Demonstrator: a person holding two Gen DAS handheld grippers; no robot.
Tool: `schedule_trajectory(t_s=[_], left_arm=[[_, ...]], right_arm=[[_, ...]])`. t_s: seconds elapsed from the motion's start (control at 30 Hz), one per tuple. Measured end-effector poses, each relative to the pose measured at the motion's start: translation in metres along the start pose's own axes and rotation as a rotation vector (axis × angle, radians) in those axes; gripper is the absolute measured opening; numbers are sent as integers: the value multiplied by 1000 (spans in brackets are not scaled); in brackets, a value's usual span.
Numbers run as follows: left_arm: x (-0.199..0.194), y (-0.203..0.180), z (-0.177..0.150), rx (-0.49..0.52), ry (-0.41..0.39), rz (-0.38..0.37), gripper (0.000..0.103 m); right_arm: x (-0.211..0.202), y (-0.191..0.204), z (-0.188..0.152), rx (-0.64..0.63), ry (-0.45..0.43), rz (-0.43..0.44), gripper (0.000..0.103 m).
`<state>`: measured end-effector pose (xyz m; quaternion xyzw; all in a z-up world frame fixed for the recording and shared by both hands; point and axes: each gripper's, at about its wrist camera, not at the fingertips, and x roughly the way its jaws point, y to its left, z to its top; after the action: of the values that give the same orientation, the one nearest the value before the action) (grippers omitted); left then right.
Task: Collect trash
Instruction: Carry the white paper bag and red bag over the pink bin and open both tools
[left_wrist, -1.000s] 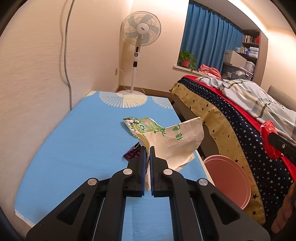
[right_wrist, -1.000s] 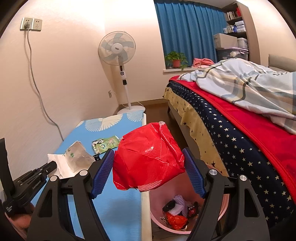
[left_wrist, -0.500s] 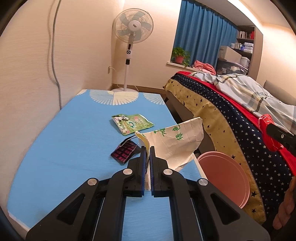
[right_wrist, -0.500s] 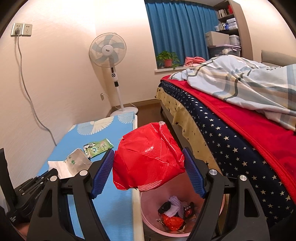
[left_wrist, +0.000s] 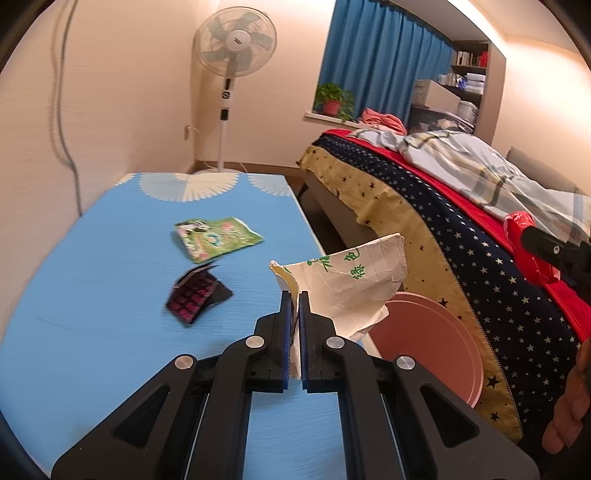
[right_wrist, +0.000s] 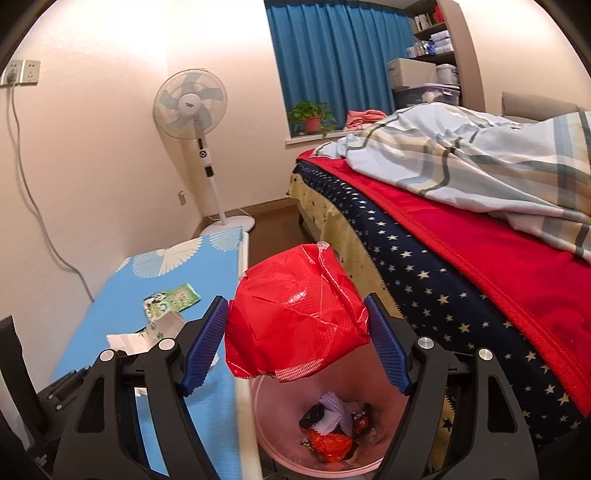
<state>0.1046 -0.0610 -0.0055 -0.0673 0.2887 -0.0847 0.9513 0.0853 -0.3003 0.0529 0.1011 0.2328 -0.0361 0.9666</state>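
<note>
Reading no clear print, I clamp my left hand-held gripper (left_wrist: 294, 295) on white green-printed paper (left_wrist: 351, 284); my wide right hand-held gripper (right_wrist: 295, 332) holds a red bag (right_wrist: 291, 314); only its view shows inside the pink bin (right_wrist: 280, 461).

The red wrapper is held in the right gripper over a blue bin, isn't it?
Not quite: the bin is pink, not blue, as the right wrist view shows. The rest holds: the red wrapper sits between the fingers of the right gripper, above the bin.
</note>
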Motion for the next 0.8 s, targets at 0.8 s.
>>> schedule_trajectory(t_s=[0.8], left_arm=[[76, -86, -26, 80, 151, -205, 32]], right_arm=[[20, -28, 1, 43, 37, -75, 76]])
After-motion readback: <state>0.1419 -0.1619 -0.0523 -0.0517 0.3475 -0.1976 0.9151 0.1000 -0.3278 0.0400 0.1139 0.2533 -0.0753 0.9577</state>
